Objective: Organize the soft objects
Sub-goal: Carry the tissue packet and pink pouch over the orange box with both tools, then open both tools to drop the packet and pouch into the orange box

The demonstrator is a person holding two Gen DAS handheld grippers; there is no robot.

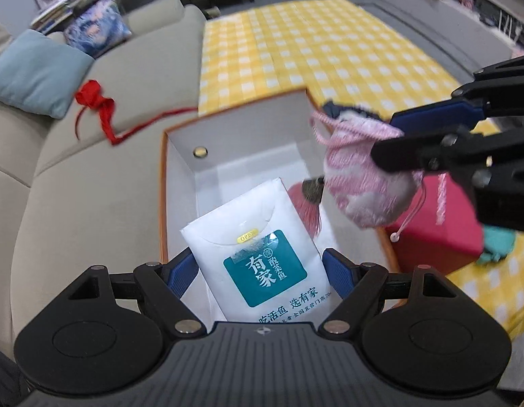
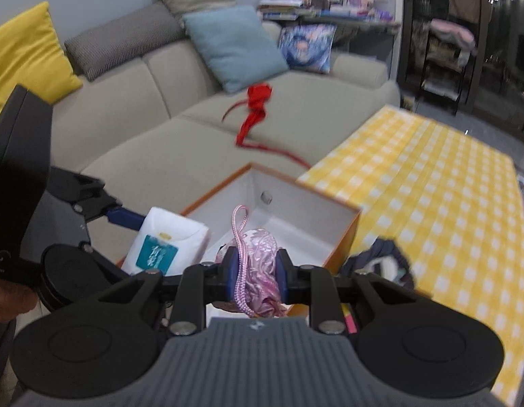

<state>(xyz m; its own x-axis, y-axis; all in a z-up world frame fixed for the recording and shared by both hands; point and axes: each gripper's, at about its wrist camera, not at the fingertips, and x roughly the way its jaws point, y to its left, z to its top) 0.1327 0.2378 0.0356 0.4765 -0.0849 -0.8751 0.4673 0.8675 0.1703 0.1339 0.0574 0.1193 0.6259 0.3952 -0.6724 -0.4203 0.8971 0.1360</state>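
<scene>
A white tissue pack with a teal label sits between the blue pads of my left gripper, which is shut on it. The pack hangs over the near end of an open white box with an orange rim. My right gripper is shut on a pink patterned drawstring pouch, whose cord loops up over the fingers. In the left wrist view the pouch hangs above the box's right edge. In the right wrist view the pack is over the box's left side. A red tassel lies inside the box.
The box stands at the edge of a yellow checked table beside a beige sofa. A red ribbon lies on the sofa near cushions. A magenta box, teal cloth and dark fabric lie on the table.
</scene>
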